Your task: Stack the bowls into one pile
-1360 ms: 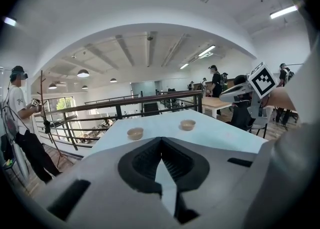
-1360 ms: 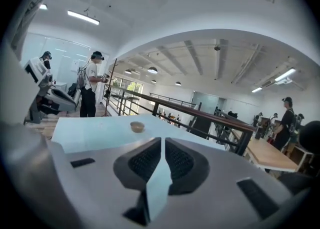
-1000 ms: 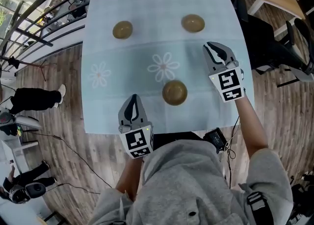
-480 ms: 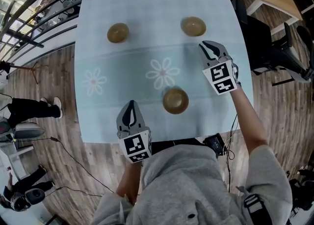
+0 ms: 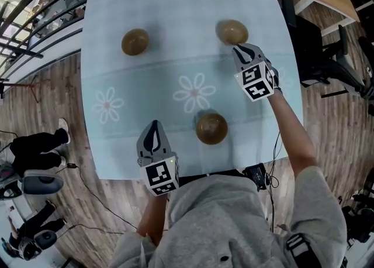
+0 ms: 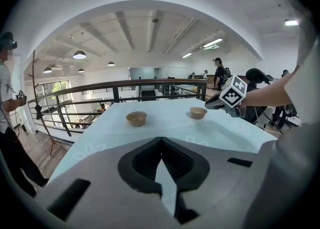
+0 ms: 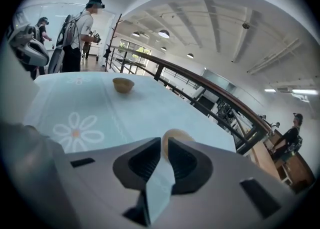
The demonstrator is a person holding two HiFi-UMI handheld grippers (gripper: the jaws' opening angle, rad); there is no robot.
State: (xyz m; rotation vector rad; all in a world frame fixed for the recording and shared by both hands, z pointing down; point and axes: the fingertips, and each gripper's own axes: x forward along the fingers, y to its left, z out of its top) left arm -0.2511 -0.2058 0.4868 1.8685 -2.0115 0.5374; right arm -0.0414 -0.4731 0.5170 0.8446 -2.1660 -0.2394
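Holding the left gripper (image 5: pixel 153 126) over the near edge of the table (image 5: pixel 175 3), a little left of the near bowl (image 5: pixel 211 128) and apart from it. Keeping its jaws pressed together at the tips, with nothing between them. Aiming it across the pale blue tablecloth (image 5: pixel 146 85) toward the two far bowls.

Reaching the right gripper (image 5: pixel 238 50) out toward the far right corner of the table. Parting its jaws by only a narrow slit and gripping nothing. Pointing its tips at the far right bowl (image 5: pixel 232 31), just beside that bowl's near rim; not showing clearly whether touching it or not.

Showing three brown bowls well apart, none stacked: the far right bowl near the far right corner, the far left bowl (image 5: pixel 135 41) toward the far left corner, and the near bowl close to the middle of the near edge, just beyond a printed white flower (image 5: pixel 194 92). Sitting upright and open side up, both far bowls.

Running past the far and left edges of the table, a dark railing (image 7: pixel 200 80). Standing on the wooden floor beyond the left edge, a person (image 7: pixel 80 33).
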